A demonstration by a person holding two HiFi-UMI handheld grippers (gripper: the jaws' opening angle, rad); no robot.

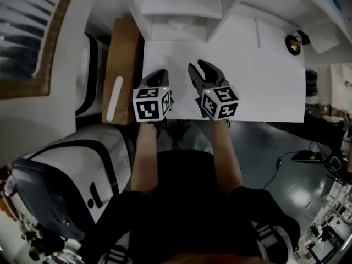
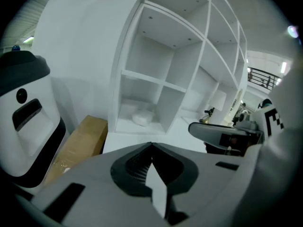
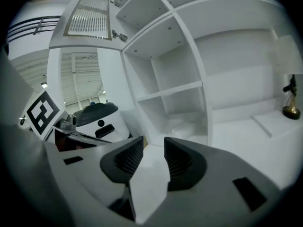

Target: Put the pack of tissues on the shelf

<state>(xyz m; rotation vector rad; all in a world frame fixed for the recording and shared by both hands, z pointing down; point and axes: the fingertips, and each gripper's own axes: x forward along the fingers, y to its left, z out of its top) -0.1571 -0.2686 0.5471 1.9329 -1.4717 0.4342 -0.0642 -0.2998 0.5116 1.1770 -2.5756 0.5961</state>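
The white pack of tissues (image 1: 184, 22) lies in the bottom left compartment of the white shelf unit (image 1: 181, 4); the left gripper view shows the pack (image 2: 142, 117) there too, and the right gripper view shows it (image 3: 182, 124) faintly. Both grippers hover over the near edge of the white table (image 1: 264, 87), well short of the shelf. My left gripper (image 1: 157, 76) has its jaws closed together with nothing between them (image 2: 151, 145). My right gripper (image 1: 201, 69) stands open and empty (image 3: 154, 145).
A brown cardboard box (image 1: 122, 65) stands left of the table, with a white and black machine (image 1: 88, 76) beyond it. A small brass ornament (image 1: 294, 43) sits at the table's far right. Cables and equipment lie on the floor at the right.
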